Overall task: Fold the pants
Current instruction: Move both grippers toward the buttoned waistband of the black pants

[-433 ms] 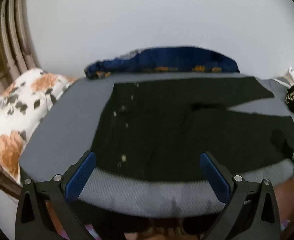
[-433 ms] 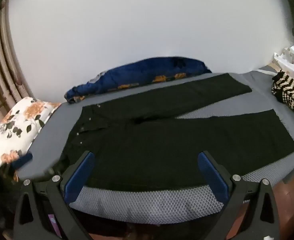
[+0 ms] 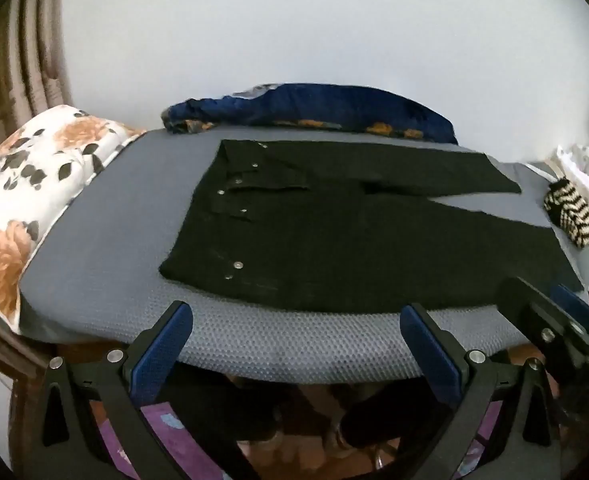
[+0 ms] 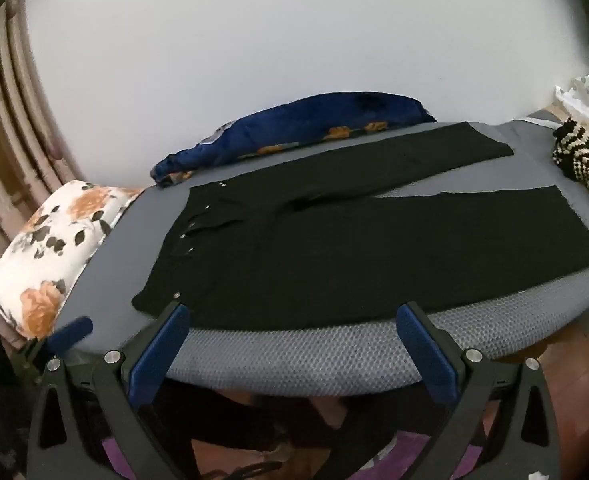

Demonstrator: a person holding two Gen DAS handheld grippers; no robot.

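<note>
At frame centre, flat black pants (image 3: 334,232) spread across grey mesh mattress (image 3: 294,344); below, left gripper (image 3: 296,330) and right gripper (image 4: 294,330) spread wide, empty.

The left gripper (image 3: 296,334) is held with its two blue-padded fingers (image 3: 162,344) spread wide apart and nothing between them, angled downward. The right gripper (image 4: 294,336) has the same pose: fingers (image 4: 424,344) wide apart, empty, tilted down and forward. The two are held side by side at the near side of the scene. In the left wrist view the right gripper shows at the right edge, just beside the left one; in the right wrist view one blue finger of the left gripper shows at the left edge, blurred.
</note>
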